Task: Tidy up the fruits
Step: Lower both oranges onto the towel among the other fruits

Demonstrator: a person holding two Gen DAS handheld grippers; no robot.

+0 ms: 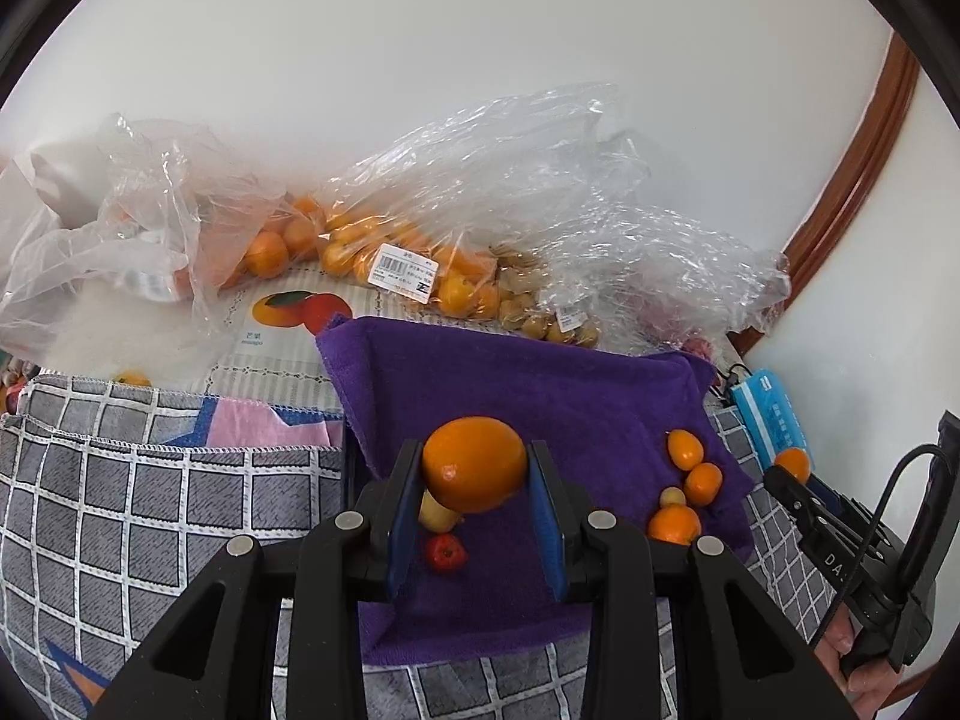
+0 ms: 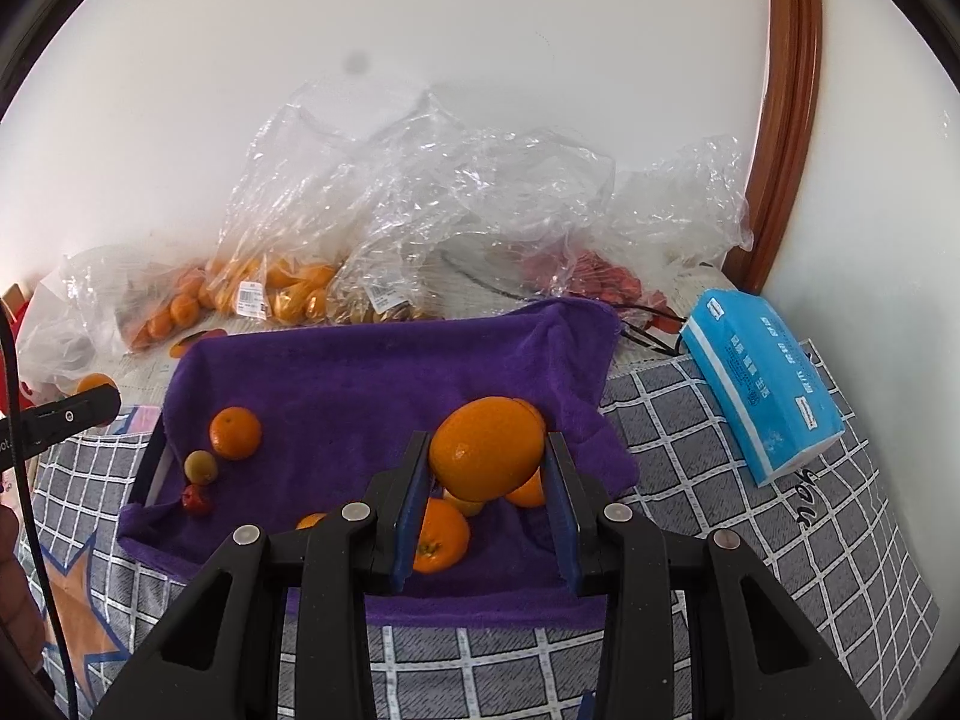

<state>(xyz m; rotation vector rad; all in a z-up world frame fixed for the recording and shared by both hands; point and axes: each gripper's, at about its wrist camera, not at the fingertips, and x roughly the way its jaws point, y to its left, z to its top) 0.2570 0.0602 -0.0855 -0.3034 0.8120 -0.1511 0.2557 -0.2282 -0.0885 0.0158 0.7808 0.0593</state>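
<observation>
Clamping one orange (image 1: pixel 474 463) each, the left gripper (image 1: pixel 474 483) and right gripper (image 2: pixel 487 468) hover over the purple towel (image 1: pixel 540 396), probably to group fruit there.

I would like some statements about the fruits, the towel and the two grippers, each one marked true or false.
1. The left gripper is shut on a round orange fruit. True.
2. The right gripper holds nothing. False: it also grips a round orange fruit between its fingers.
3. Loose fruits lie on a purple terry towel. True.
4. The blue tissue pack lies on the purple towel. False: it lies beside it, on the grey checked cloth.
5. The clear plastic bags at the wall hold no fruit. False: orange and red fruits show inside them.
</observation>
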